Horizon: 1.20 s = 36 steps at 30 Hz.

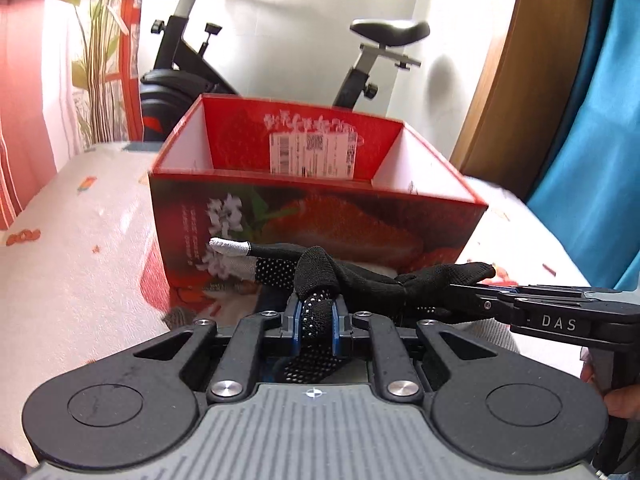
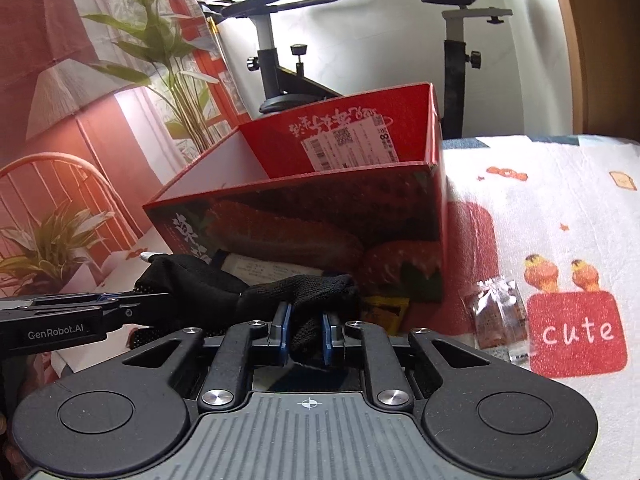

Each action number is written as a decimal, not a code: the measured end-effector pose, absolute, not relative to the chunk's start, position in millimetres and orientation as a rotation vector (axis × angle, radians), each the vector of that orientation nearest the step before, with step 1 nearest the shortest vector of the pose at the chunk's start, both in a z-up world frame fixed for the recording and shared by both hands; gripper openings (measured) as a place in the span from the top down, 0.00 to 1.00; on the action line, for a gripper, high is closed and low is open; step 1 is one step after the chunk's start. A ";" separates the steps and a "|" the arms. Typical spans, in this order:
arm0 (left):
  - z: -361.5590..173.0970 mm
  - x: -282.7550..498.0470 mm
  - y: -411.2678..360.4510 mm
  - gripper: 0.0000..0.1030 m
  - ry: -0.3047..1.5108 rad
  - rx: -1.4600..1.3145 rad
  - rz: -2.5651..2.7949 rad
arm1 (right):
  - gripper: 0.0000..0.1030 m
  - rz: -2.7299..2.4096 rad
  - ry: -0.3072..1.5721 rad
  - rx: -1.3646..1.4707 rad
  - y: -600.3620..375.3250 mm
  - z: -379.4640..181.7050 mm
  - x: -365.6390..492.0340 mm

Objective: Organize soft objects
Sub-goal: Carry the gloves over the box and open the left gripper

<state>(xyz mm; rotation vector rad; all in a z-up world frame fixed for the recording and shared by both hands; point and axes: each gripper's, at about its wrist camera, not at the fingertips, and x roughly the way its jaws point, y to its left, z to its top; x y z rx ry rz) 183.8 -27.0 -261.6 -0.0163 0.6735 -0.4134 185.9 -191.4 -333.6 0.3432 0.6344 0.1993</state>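
both grippers hold one black knit glove [image 1: 352, 276] in the air just in front of the red strawberry box [image 1: 316, 216], which stands open on the table [image 1: 80, 264] with its printed cloth. the left gripper [image 1: 316, 312] has its jaws pinching a dotted part of the glove; the right gripper [image 2: 306, 320] has its jaws pinching the plain black end. a grey fingertip [image 1: 230, 246] sticks out towards the box's front left corner. a small clear snack packet [image 2: 498, 322] lies to the right of the box.

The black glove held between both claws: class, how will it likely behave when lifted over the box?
The black glove probably flops: its fingers already droop between the left claw and right claw. Knit fabric looks light. Grip dots likely resist slipping.
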 end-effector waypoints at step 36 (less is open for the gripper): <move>-222.2 399.4 -49.7 0.86 0.741 -0.052 -0.483 | 0.87 0.175 0.763 0.102 -184.2 -259.2 415.4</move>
